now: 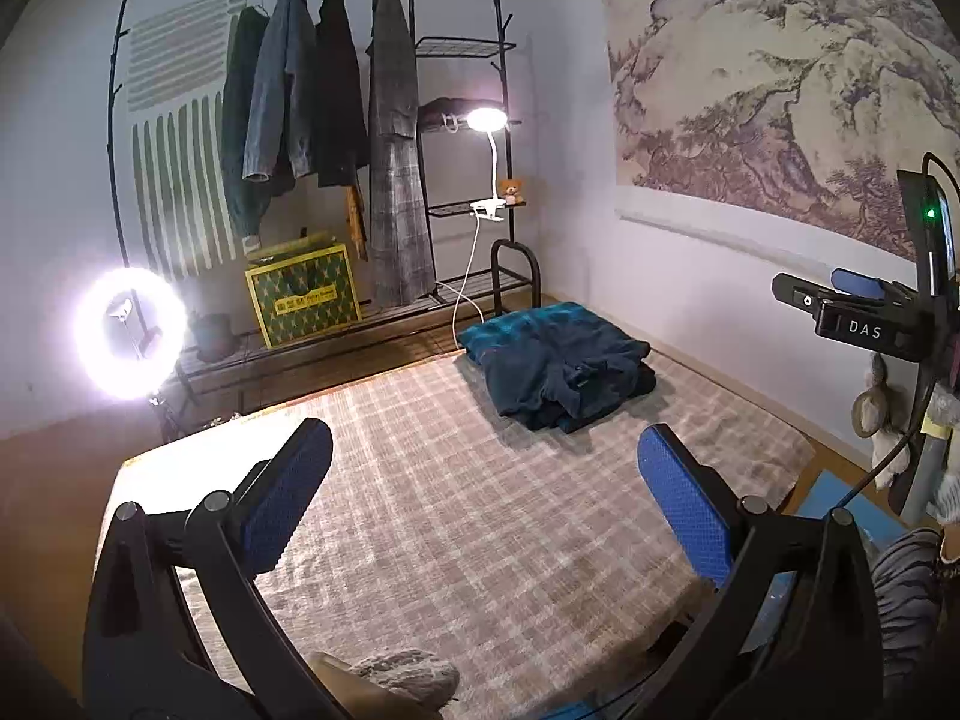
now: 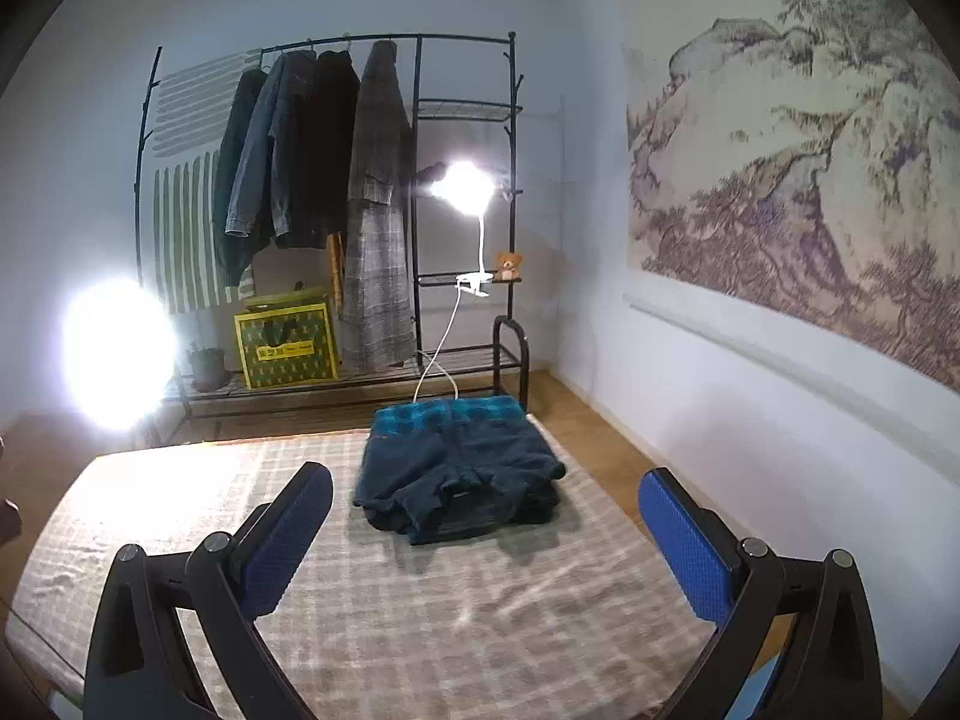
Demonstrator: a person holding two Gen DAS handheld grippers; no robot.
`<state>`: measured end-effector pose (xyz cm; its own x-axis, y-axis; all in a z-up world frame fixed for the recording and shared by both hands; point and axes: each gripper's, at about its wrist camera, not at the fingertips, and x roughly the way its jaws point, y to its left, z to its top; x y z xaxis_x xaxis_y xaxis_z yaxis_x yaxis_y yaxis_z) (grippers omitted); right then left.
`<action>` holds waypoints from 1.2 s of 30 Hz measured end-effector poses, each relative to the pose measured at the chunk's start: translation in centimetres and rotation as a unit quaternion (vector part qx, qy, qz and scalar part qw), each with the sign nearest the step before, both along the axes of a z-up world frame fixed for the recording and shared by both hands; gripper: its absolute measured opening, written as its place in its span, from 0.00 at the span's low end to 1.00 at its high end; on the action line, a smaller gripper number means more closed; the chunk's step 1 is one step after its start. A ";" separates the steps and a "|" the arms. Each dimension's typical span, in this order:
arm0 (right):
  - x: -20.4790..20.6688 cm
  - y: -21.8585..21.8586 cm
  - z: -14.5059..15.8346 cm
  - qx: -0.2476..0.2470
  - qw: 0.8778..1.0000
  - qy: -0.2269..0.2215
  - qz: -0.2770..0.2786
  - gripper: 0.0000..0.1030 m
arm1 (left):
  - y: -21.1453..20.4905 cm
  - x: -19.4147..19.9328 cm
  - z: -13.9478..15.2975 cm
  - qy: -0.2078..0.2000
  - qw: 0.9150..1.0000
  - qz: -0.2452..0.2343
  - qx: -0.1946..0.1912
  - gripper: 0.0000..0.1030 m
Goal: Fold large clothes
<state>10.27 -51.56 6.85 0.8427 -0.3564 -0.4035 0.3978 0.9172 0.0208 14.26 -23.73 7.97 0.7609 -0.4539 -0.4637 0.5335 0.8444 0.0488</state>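
Folded dark blue garment [image 2: 459,471] near far edge of plaid-covered table [image 2: 420,630], stacked on teal plaid piece [image 2: 447,409], so fold looks done or nearly done; hem and loose flaps at near edge slightly rumpled, maybe needs squaring up. Right gripper [image 2: 485,540] spread wide, blue pads [image 2: 684,546] holding nothing, raised above cloth, well short of garment, aimed straight at it. Left gripper [image 1: 485,498] likewise spread and empty, raised above table, garment ahead and slightly right, apart from both fingertips. Right unit visible at right edge of left view, off table side. More coats hanging on black rack [image 2: 420,120] behind: probably next items, can't confirm. Ring light [image 1: 129,333] and clip lamp [image 1: 486,120] blowing out parts of background. Green-yellow box [image 1: 303,294] on rack's lower shelf.
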 end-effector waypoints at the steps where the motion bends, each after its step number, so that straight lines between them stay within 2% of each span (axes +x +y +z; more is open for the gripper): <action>1: 0.3 0.0 -0.3 0.001 1.000 -0.001 -0.002 1.00 | -0.1 0.3 -0.2 0.001 1.000 0.001 -0.001 1.00; 10: 3.4 -0.5 -2.5 0.017 1.000 0.009 -0.004 1.00 | 0.0 3.5 -2.8 0.023 1.000 0.013 -0.015 1.00; 18: 4.8 -0.2 -3.9 0.011 1.000 0.009 -0.011 1.00 | 0.1 5.1 -5.1 0.054 0.998 0.011 -0.004 1.00; 36: 5.5 -0.5 -5.4 0.031 0.999 0.017 -0.021 1.00 | 0.3 5.1 -5.7 0.057 0.998 0.007 0.002 1.00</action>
